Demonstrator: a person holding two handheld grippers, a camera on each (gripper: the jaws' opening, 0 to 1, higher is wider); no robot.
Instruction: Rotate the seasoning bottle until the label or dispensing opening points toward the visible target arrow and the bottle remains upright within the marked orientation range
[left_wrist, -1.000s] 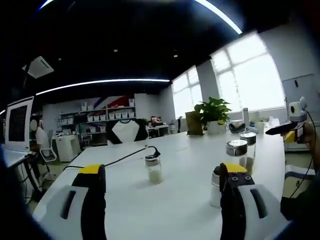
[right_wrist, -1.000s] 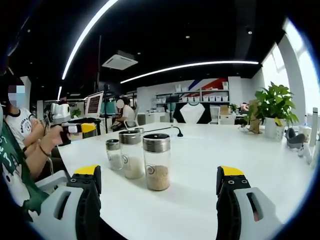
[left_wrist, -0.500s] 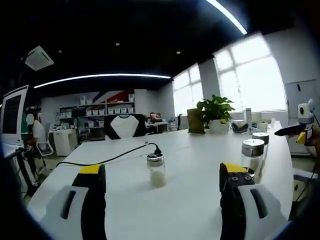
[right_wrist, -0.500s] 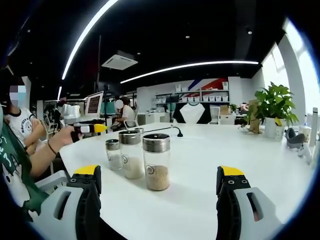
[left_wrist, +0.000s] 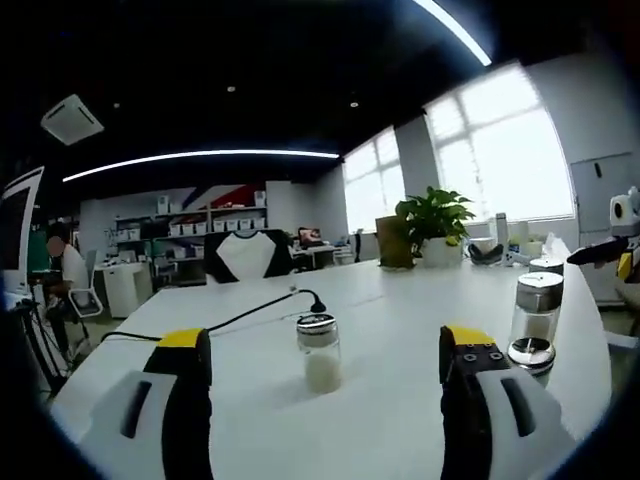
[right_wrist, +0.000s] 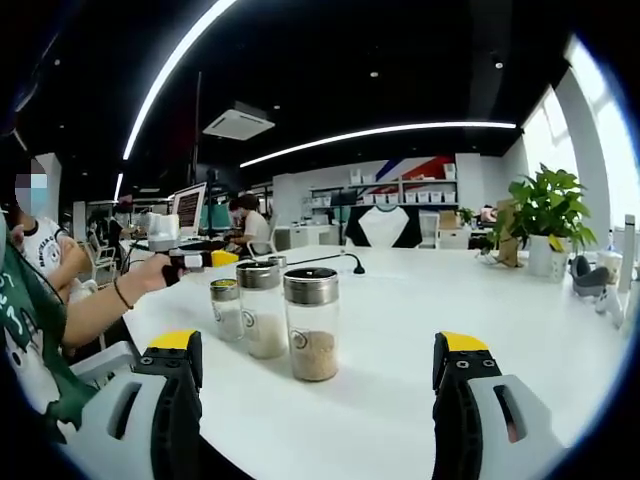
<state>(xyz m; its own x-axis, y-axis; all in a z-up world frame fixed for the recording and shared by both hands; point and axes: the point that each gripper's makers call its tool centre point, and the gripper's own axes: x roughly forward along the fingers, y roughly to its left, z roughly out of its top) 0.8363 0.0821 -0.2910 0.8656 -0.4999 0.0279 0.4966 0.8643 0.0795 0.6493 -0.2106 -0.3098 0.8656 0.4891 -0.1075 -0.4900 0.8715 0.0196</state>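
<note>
- Small clear glass seasoning bottle with a steel cap and pale powder (left_wrist: 320, 354) stands upright on the white table (left_wrist: 400, 310), dead ahead of the left claw (left_wrist: 327, 368), between its jaw lines but apart from them.
- Bottle's long axis is vertical; no target arrow can be made out.
- Left claw is released, jaws wide, level, aimed along the table.
- Right claw (right_wrist: 318, 372) is also spread, empty, facing three steel-capped glass jars (right_wrist: 312, 324) close in front.
- Judged nearer to the lone bottle: the left.

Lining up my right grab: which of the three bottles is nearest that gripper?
The tallest bottle, holding tan granules, in front of the two smaller bottles behind it.
</note>
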